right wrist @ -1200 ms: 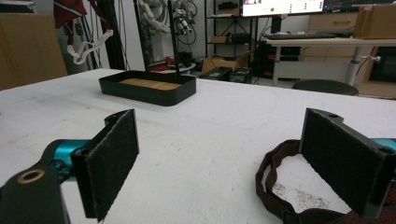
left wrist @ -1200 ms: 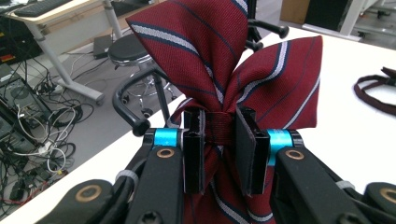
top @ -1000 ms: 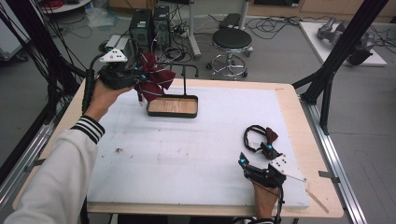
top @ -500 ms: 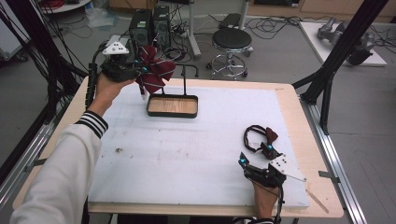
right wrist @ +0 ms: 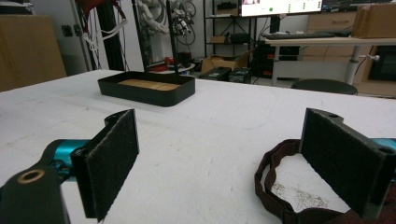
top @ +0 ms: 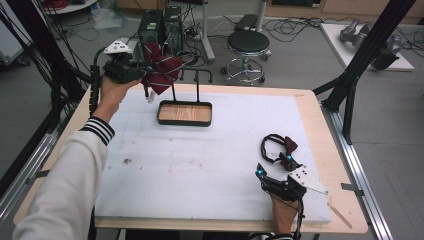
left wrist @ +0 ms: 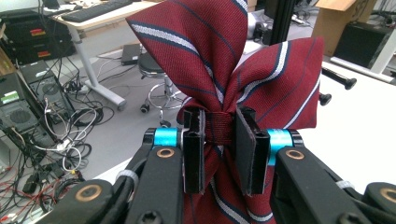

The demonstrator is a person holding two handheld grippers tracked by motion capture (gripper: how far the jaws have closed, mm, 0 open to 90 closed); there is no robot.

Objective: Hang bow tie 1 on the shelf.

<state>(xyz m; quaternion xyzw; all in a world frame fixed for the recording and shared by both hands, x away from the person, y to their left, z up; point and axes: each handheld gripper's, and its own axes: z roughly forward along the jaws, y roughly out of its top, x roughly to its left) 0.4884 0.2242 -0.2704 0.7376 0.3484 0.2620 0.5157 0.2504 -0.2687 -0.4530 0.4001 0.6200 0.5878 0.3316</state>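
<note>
White mat (top: 200, 155) mostly bare (tray (top: 184, 113) at far edge); left gripper (left wrist: 219, 135) clamps striped bow tie (left wrist: 224, 60), right gripper (right wrist: 219, 158) wide open, empty.

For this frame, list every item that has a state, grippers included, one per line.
Left gripper: shut on the striped bow tie's centre band, held up in the air by the stand.
Striped bow tie: gripped, lifted off the table.
Right gripper: open, low over the table.
Second bow tie: lying on the table, strap looped, not gripped.
Tray: on the table, nothing in it.
Stand: upright, nothing hung on it.
</note>
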